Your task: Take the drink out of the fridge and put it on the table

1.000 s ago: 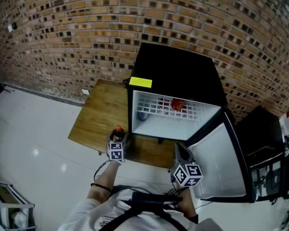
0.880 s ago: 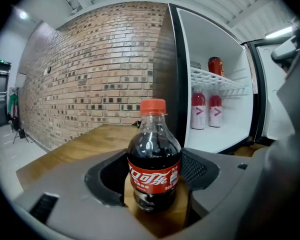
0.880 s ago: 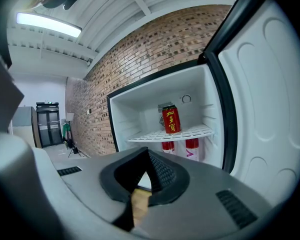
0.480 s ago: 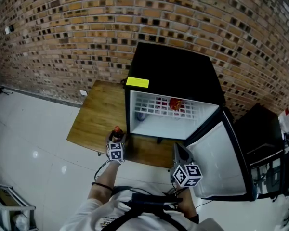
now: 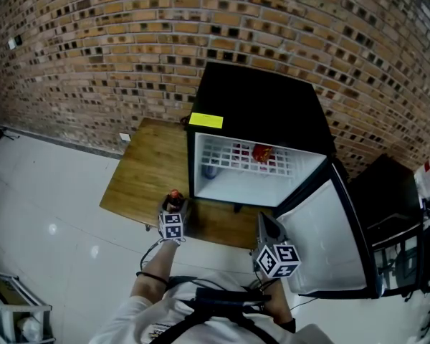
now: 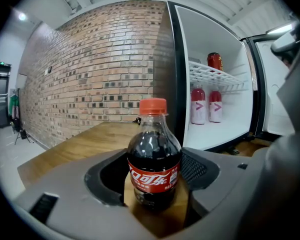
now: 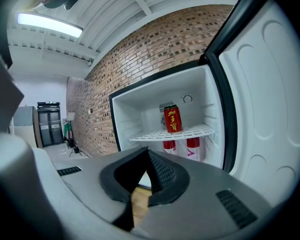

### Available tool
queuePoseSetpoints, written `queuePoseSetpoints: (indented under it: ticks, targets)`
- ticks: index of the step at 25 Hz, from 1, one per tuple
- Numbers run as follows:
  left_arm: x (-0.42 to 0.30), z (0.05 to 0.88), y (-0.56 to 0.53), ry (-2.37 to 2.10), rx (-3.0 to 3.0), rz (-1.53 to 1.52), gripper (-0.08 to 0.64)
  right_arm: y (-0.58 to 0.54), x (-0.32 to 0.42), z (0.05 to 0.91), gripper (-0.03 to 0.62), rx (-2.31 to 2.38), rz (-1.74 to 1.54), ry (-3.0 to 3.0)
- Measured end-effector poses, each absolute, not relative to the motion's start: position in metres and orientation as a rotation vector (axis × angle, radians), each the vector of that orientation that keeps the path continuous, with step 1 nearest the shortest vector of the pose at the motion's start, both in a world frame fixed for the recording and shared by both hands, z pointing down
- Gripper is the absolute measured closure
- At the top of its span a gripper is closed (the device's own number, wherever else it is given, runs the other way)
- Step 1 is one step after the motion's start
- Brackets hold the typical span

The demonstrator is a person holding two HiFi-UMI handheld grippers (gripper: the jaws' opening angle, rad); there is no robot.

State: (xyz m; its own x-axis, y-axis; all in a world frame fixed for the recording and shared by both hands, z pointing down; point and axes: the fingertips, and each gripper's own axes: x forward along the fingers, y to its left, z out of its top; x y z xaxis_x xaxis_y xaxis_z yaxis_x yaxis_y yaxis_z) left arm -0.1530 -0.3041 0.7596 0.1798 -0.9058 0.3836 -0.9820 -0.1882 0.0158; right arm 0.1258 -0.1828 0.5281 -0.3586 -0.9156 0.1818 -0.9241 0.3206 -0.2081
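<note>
Evidently the left claw (image 6: 155,170) clamps the red-capped dark plastic cola bottle (image 6: 154,151) at its label; the right claw (image 7: 143,183) is closed, empty. Likely heavy and slick: hold mid-body.

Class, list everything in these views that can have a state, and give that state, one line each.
Fridge door: open wide.
Cola bottle: capped, upright on the table.
Red can: upright on the shelf.
Pink bottles: two, upright under the shelf.
Left tongs: jaws wide around the bottle; grip unclear.
Right tongs: jaws together, empty.
</note>
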Motion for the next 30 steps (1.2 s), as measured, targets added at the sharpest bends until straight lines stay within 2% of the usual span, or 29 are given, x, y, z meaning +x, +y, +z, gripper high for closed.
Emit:
queuePoseSetpoints:
  ticks: [13, 15, 16, 25, 28, 30]
  targets:
    - [-0.151, 0.76, -0.297, -1.792, 2.22, 0.451, 0.25, -0.181, 0.124, 0.529, 0.581, 1.757, 0.44, -2.526]
    - [-0.151, 0.756, -0.297, -1.761, 2.226, 0.422, 0.226, -0.181, 0.124, 0.53, 0.581, 1.754, 0.441, -2.525]
    - [-0.152, 0.753, -0.295, -1.749, 2.232, 0.408, 0.206, -0.18, 0.123, 0.531, 0.581, 1.752, 0.442, -2.525]
    - [-0.166, 0.68, -0.261, -1.749, 2.309, 0.198, 0.206, -0.181, 0.116, 0.533, 0.581, 1.726, 0.44, -2.546]
    - [-0.154, 0.641, -0.248, -1.747, 2.364, 0.165, 0.222, -0.182, 0.116, 0.533, 0.581, 1.722, 0.436, -2.551]
    - [-0.14, 0.612, -0.238, -1.729, 2.427, 0.146, 0.273, -0.183, 0.116, 0.534, 0.581, 1.719, 0.432, -2.553]
